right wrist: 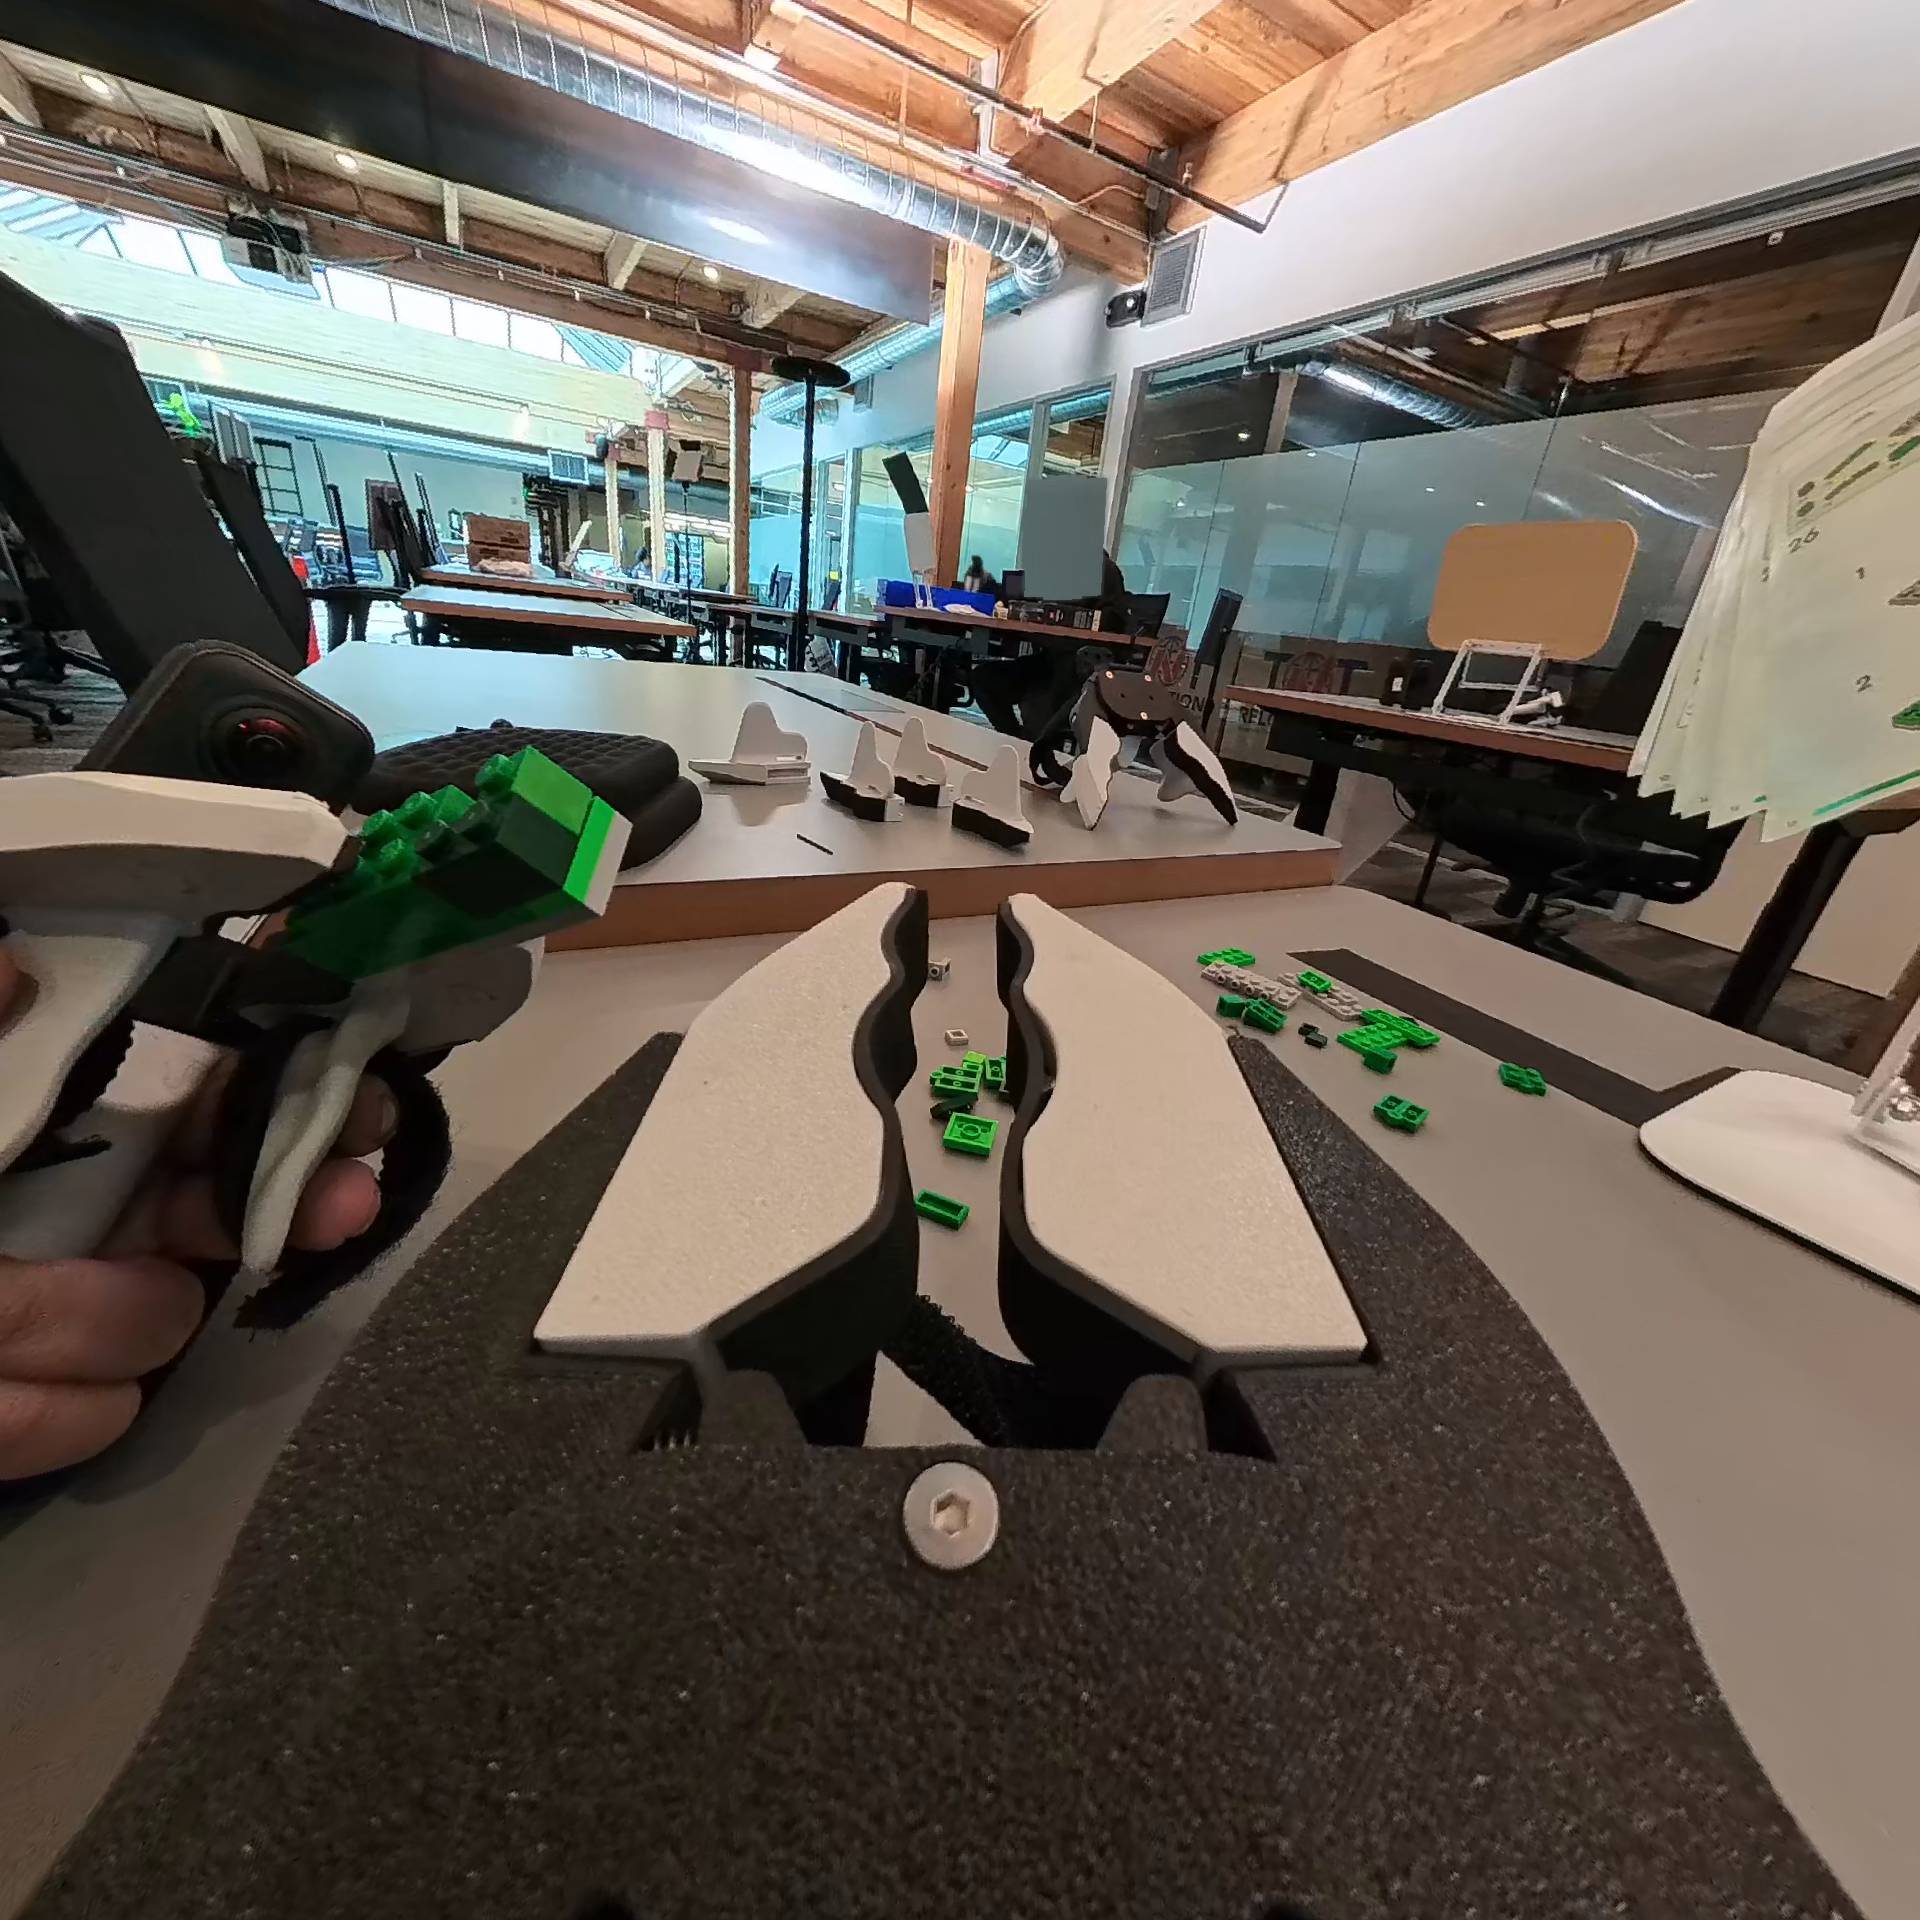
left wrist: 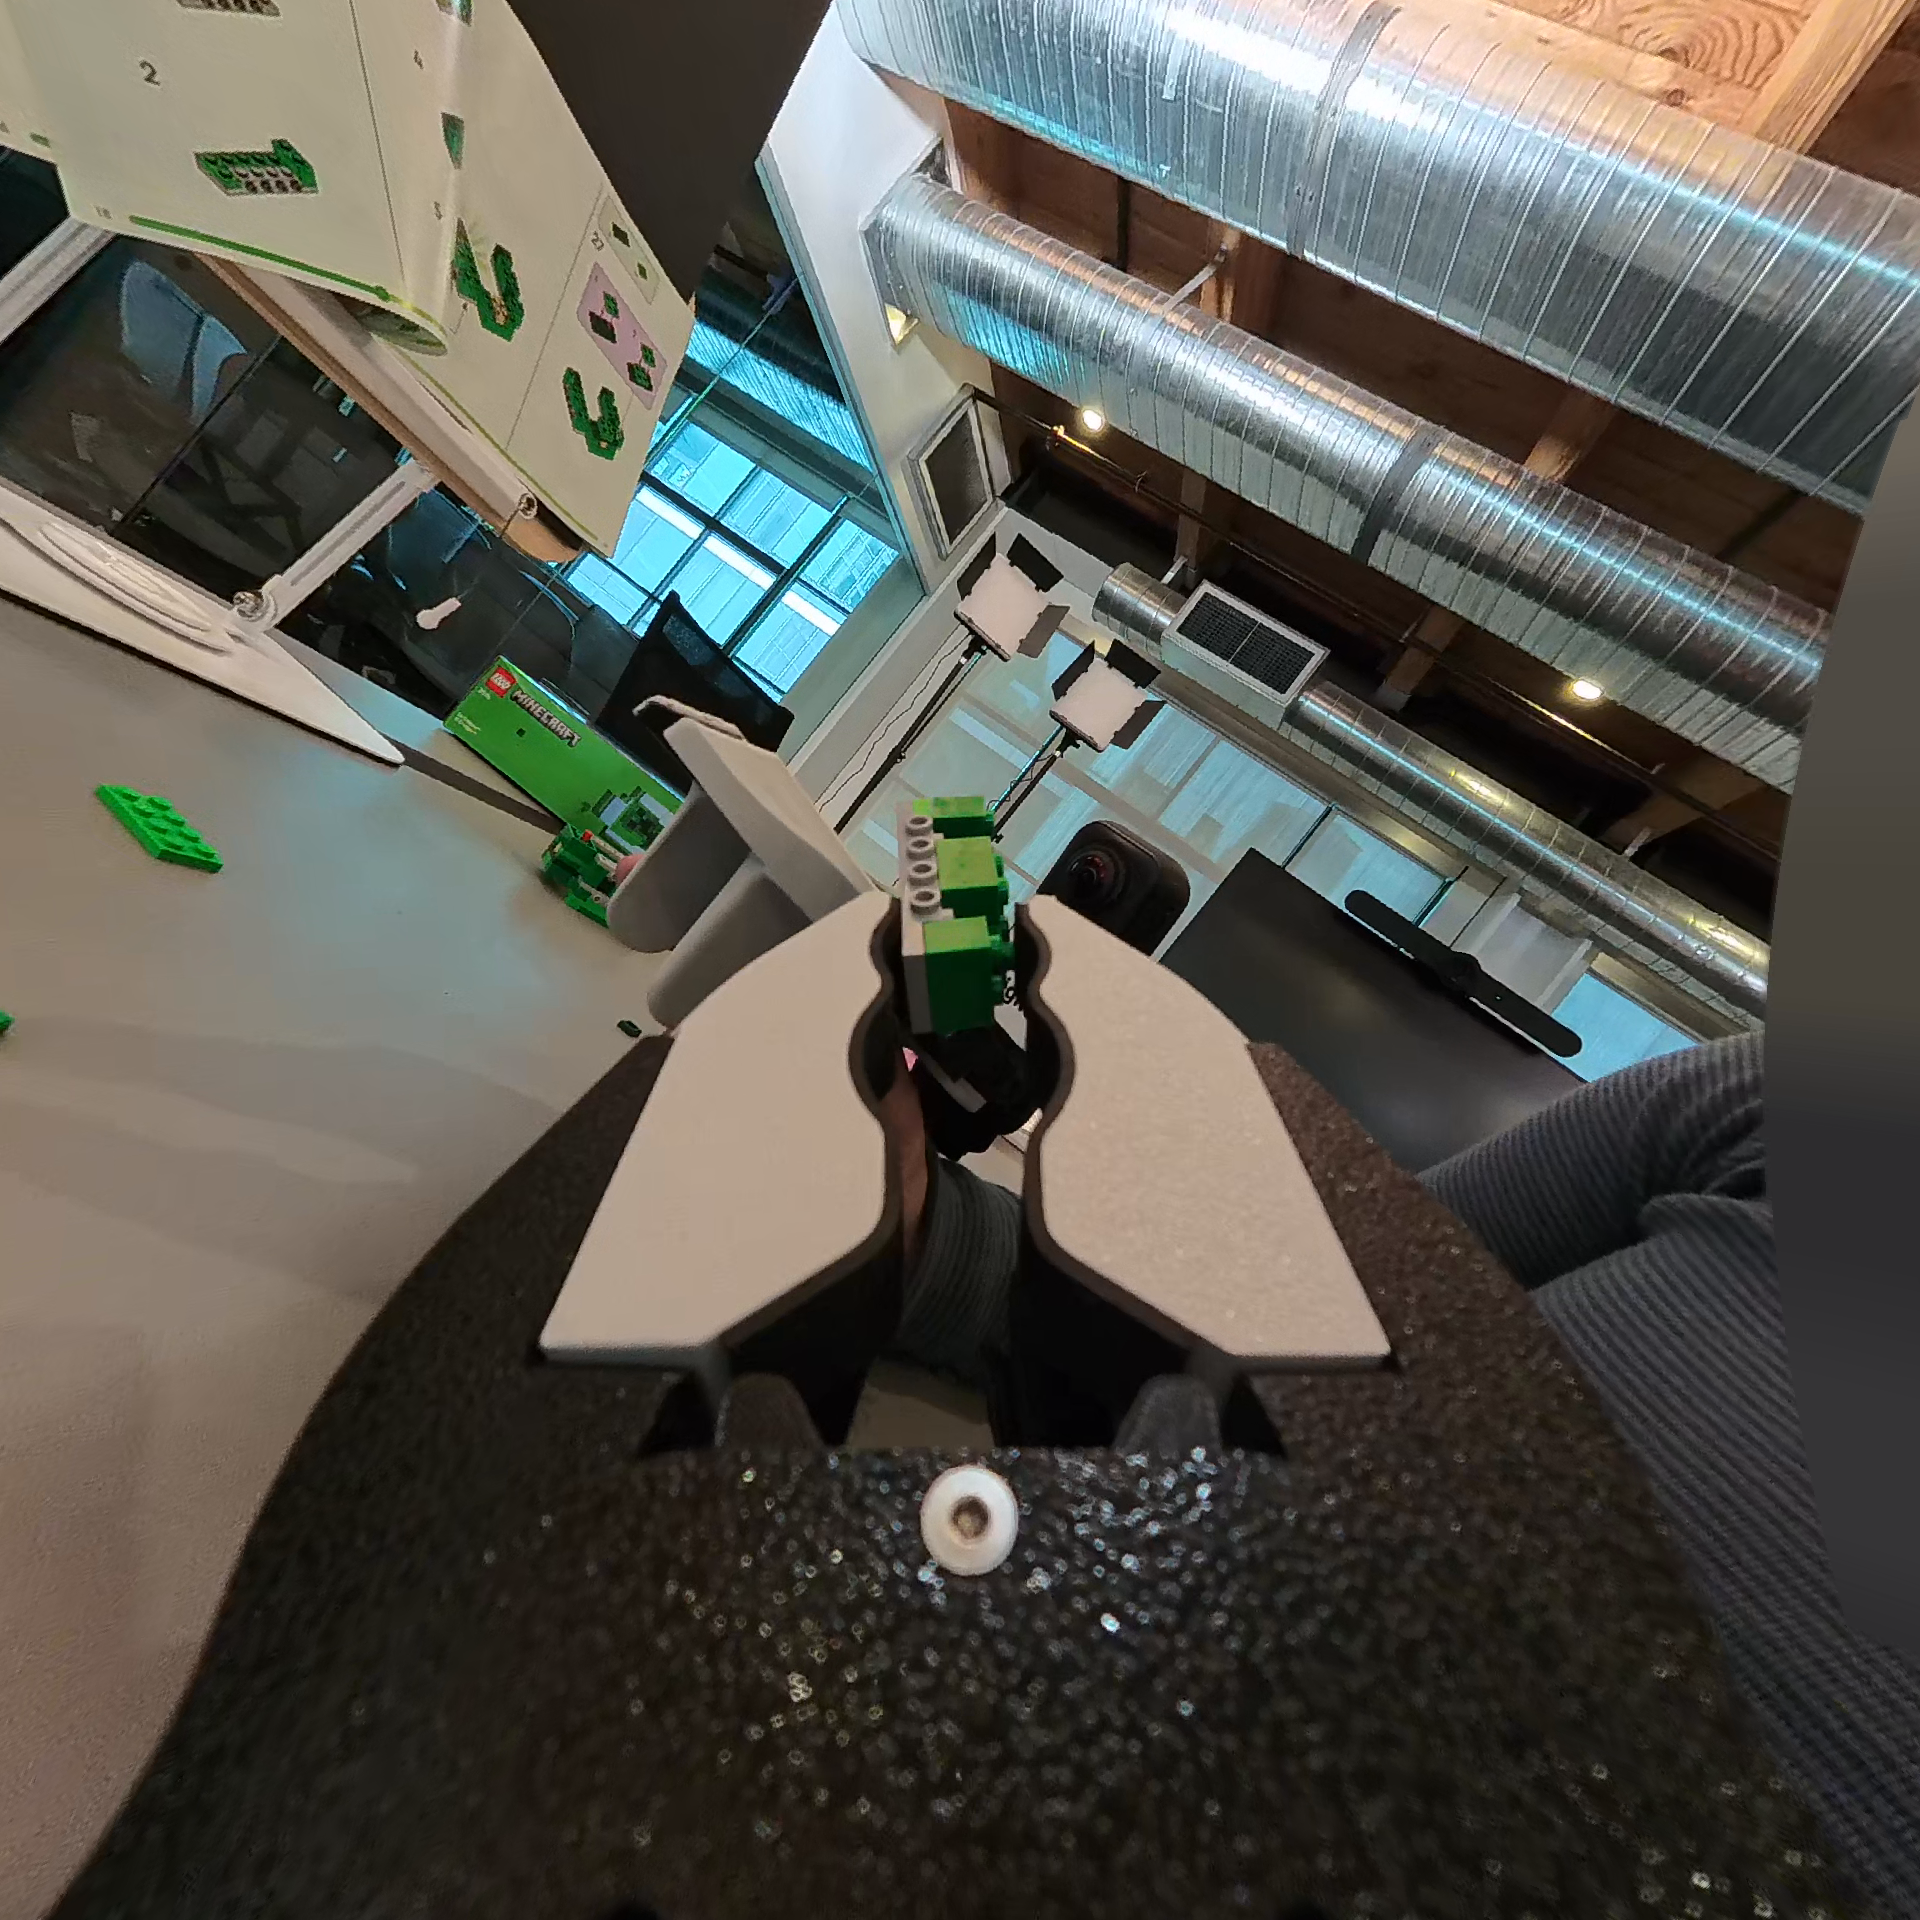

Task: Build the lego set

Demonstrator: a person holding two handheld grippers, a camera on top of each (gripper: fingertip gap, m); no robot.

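Your left gripper (left wrist: 951, 925) is clamped on the green sub-assembly (left wrist: 958, 914), raised off the table. Your right gripper (right wrist: 961, 914), parted and empty, hovers over loose green pieces (right wrist: 966, 1101) just ahead: pick one next.

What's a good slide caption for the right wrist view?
Open right gripper hovers over loose green Lego pieces on the grey table while the left gripper holds a green brick assembly.

1. The brick assembly (left wrist: 956, 914) is glossy green and grey plastic.
2. The left hand-held gripper (left wrist: 961, 935) has matt, grainy white fingers (left wrist: 748, 1143) on a rough black body.
3. The counter (right wrist: 1455, 1351) is smooth, matt grey.
4. The ducts (left wrist: 1351, 395) are ribbed shiny metal.
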